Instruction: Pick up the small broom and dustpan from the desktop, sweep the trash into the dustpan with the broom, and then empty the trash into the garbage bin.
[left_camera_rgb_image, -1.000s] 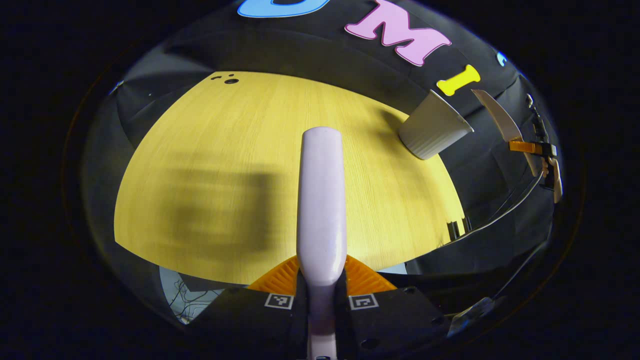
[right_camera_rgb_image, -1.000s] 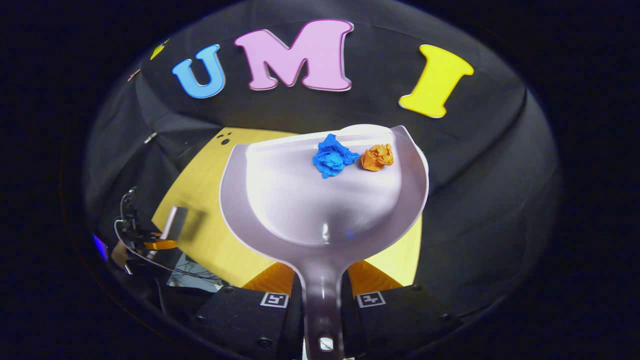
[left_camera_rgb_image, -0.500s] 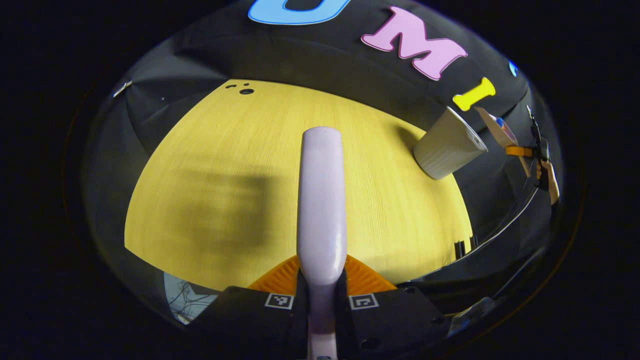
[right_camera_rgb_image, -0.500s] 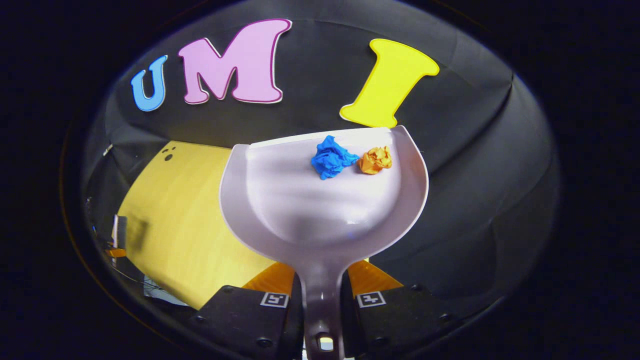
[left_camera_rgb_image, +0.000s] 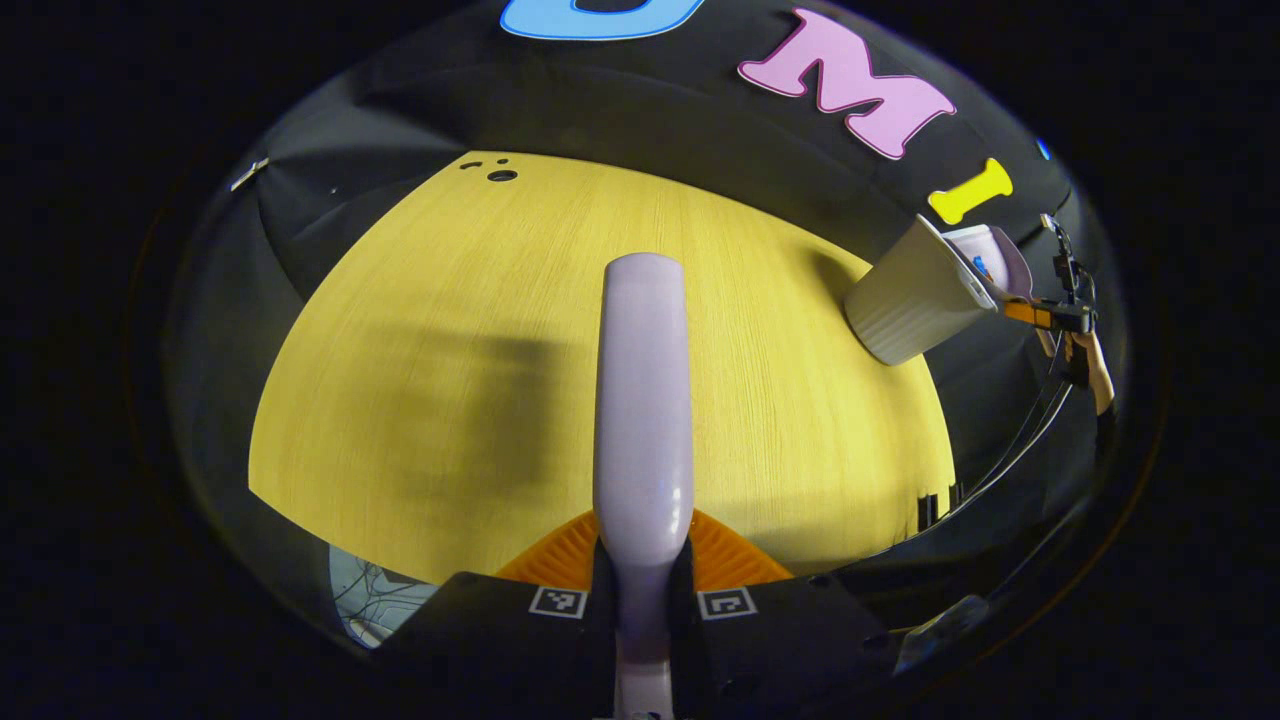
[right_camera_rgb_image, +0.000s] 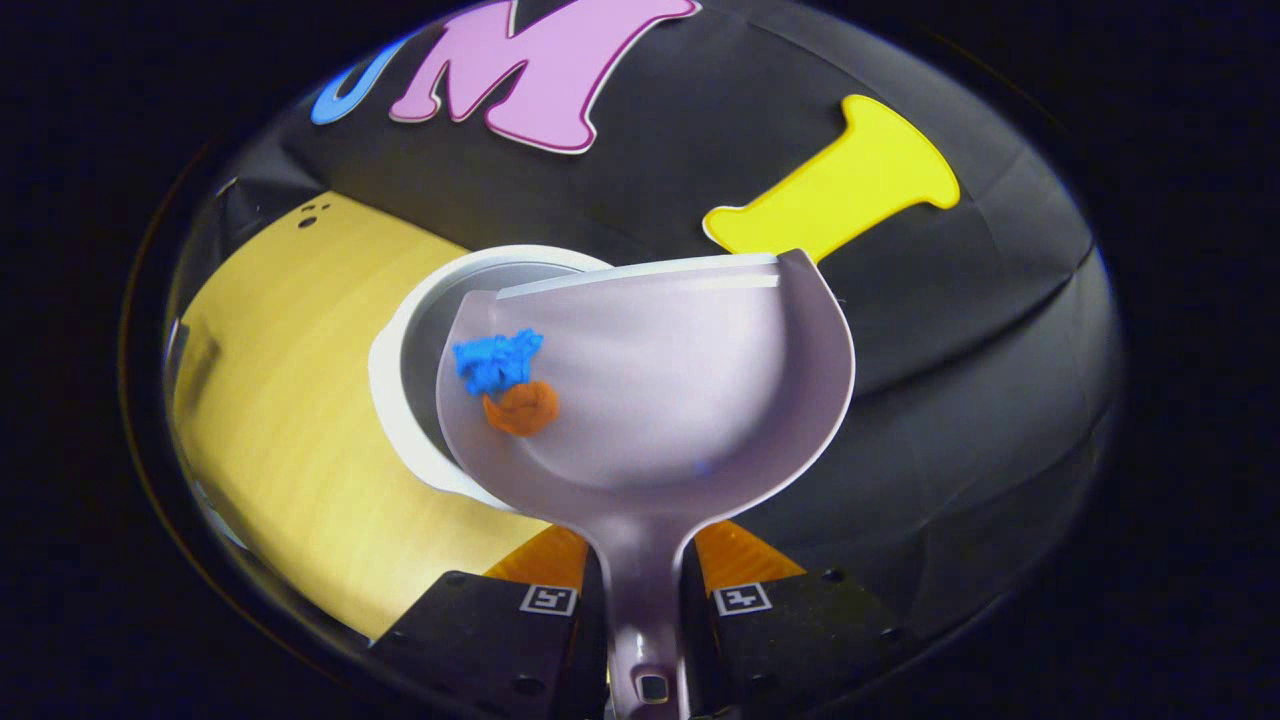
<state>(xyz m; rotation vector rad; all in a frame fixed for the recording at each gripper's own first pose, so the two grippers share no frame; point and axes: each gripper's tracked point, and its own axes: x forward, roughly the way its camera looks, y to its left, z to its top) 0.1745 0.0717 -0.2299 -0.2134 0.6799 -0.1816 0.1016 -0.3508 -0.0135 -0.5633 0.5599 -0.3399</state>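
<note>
In the right gripper view, the right gripper (right_camera_rgb_image: 645, 600) is seen clamped on the handle of one pale dustpan (right_camera_rgb_image: 680, 400), a finger pressed against each side of the handle. The pan is held tilted above one white garbage bin (right_camera_rgb_image: 400, 400), whose round rim is partly covered by the pan's left side. Two crumpled paper balls are counted in the pan: one blue (right_camera_rgb_image: 497, 360) and one orange (right_camera_rgb_image: 520, 408), touching each other at the pan's left wall, over the bin's opening. The bin is set on the yellow wooden desktop (right_camera_rgb_image: 290, 400), near its right edge.

In the left gripper view, the left gripper (left_camera_rgb_image: 642, 600) is closed on the handle of one small broom (left_camera_rgb_image: 642, 400), which is held above the desktop (left_camera_rgb_image: 450, 350). Farther off, the same bin (left_camera_rgb_image: 915, 300) is seen at the desktop's far right edge, with the dustpan (left_camera_rgb_image: 995, 262) just at its rim, held by the other gripper (left_camera_rgb_image: 1045, 315) and a hand (left_camera_rgb_image: 1090, 360).
</note>
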